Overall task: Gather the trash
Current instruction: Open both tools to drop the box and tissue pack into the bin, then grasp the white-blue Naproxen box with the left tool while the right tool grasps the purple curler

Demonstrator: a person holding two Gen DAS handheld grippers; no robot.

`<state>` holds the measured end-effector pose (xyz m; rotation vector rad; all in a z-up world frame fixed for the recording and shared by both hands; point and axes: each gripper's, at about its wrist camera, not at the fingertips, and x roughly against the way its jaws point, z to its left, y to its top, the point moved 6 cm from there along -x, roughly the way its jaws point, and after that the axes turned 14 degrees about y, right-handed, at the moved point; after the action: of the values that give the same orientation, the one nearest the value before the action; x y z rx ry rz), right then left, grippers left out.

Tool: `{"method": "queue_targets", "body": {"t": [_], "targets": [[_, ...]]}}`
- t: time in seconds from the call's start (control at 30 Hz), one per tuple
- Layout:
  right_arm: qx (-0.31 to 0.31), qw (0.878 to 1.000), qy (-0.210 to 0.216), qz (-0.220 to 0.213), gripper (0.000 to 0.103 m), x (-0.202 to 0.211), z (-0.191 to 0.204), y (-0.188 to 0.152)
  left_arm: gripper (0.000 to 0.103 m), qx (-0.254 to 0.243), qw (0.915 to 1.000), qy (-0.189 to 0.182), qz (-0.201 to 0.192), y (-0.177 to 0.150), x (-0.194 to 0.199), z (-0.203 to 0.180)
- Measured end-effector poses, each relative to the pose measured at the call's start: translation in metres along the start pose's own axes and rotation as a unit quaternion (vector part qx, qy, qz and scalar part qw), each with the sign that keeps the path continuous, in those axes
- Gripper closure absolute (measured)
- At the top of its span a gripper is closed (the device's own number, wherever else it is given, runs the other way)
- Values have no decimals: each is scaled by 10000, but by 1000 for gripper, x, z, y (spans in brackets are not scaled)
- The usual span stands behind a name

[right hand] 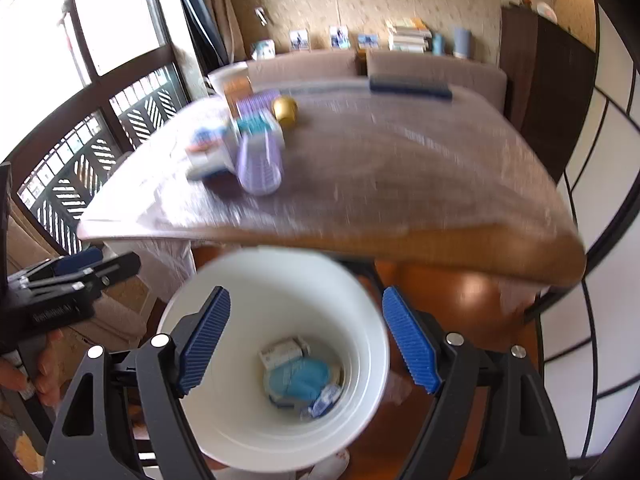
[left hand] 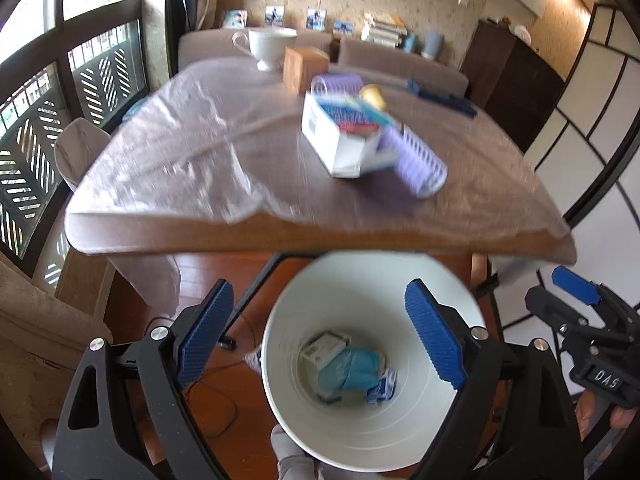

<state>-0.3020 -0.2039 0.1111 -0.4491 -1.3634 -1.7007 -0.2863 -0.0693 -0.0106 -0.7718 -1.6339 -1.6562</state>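
A white trash bin (left hand: 288, 400) stands on the floor below the table's near edge, also in the right wrist view (right hand: 188, 400). In it lie a teal crumpled piece (left hand: 350, 368), a small white box (left hand: 324, 350) and a blue-white wrapper (left hand: 382, 390). My left gripper (left hand: 320, 336) is open and empty above the bin. My right gripper (right hand: 306, 340) is open and empty above the bin too; it shows at the right of the left wrist view (left hand: 576, 288).
The wooden table (left hand: 200, 236) under clear plastic carries a white box of items (left hand: 340, 140), purple curlers (left hand: 416, 160), a gold ball (right hand: 285, 110), a wooden box (left hand: 300, 66), a white cup (left hand: 268, 46) and a dark blue case (right hand: 410, 87). A chair (left hand: 78, 148) stands left.
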Motion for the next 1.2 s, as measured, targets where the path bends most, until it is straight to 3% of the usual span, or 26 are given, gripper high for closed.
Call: {"method": "queue_targets", "body": {"t": [0.2,0.57,0.93,1.2], "targets": [[385,9989,-70,-242,25,4,15,29,9,101,9993,42,-357,40,13,13],[457,9987,-221,-51,25,-35,16,46,9,7,9996,-88,-251,75,-16,2],[764,9961,200,388,37,-95,-3,76,9,76,9988,476,-98,114,-72,-35],[1124,9899,553,665,38,-129,-3,87,9,154,9950,982,25,117,-96,-22]]}}
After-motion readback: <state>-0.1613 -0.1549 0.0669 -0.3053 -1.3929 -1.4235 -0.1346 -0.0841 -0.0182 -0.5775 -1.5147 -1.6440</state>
